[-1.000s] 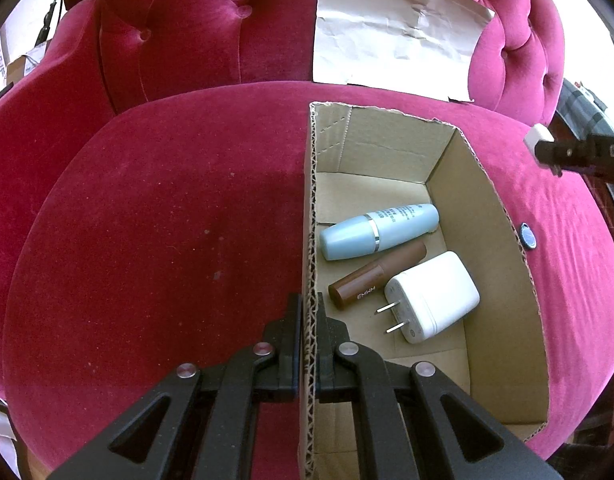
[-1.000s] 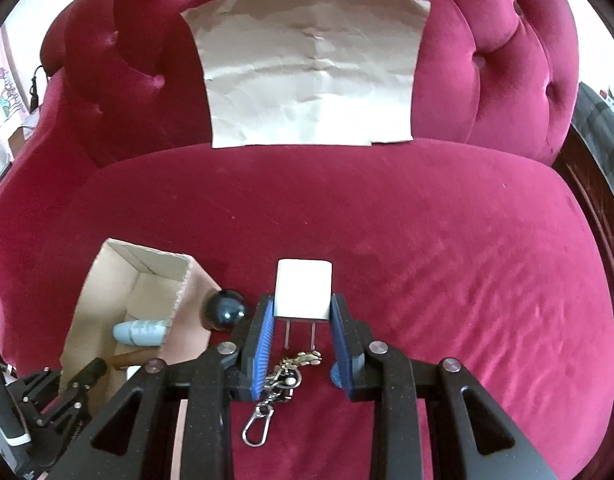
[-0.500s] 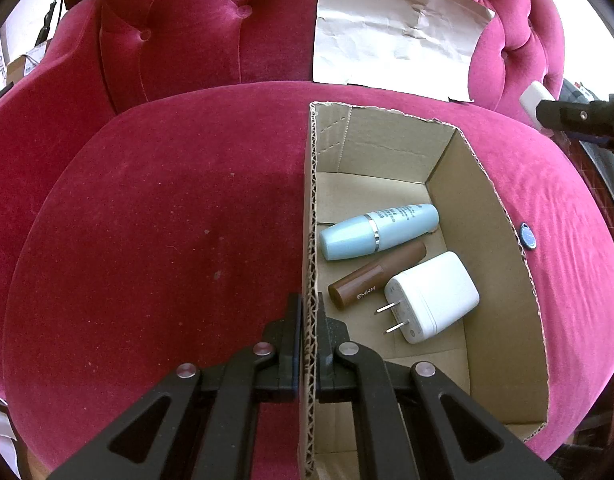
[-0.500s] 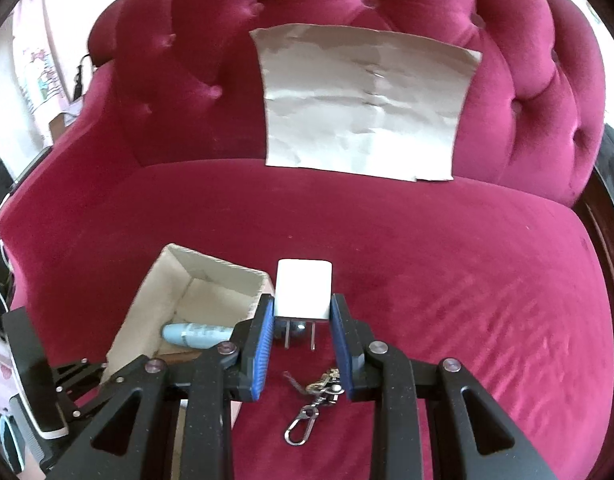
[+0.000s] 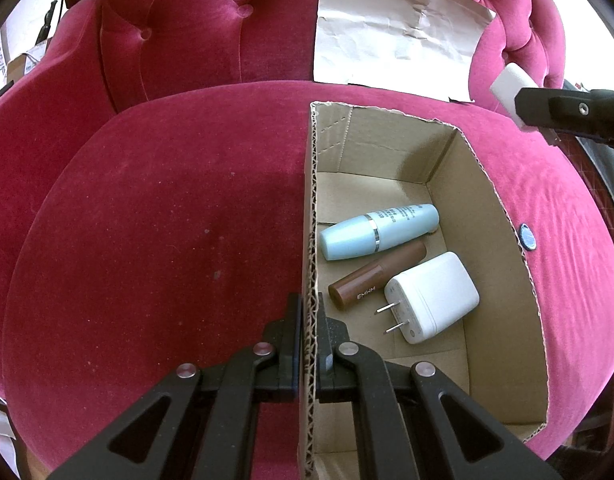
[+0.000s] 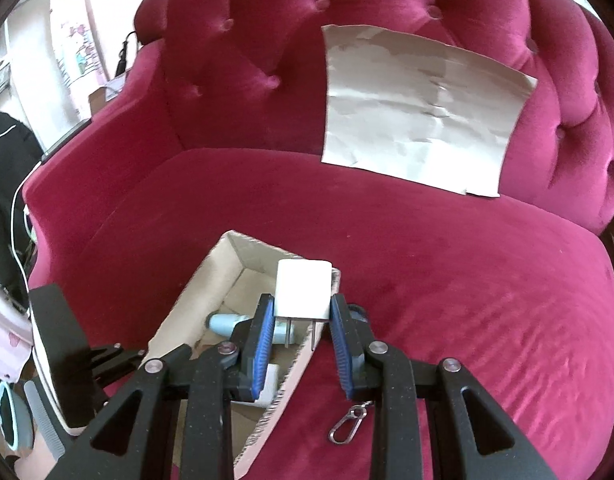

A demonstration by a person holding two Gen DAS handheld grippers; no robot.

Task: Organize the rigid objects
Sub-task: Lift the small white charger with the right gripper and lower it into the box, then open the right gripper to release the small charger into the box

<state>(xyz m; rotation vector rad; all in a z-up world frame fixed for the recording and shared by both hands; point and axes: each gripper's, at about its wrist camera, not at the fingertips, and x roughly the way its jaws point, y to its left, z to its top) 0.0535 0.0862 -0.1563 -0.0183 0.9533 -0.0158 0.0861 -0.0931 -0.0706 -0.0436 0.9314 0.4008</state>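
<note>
An open cardboard box (image 5: 503, 240) lies on a red velvet sofa. Inside it lie a light blue bottle (image 5: 377, 232), a brown tube (image 5: 377, 274) and a white plug charger (image 5: 431, 298). My left gripper (image 5: 309, 320) is shut on the box's left wall. My right gripper (image 6: 301, 320) is shut on a small white plug adapter (image 6: 303, 296) and holds it in the air over the box's right wall (image 6: 291, 368). In the left wrist view the adapter (image 5: 507, 86) shows at the upper right, above the box.
A crumpled sheet of paper (image 6: 419, 120) leans on the sofa back. A metal keychain clasp (image 6: 347, 428) lies on the seat right of the box. A round dark button-like object (image 5: 527, 236) lies beside the box's right wall. The sofa arm rises at the left.
My right gripper has lifted the white adapter off the seat and carried it left, over the box edge. The left gripper has stayed clamped on the box wall.
</note>
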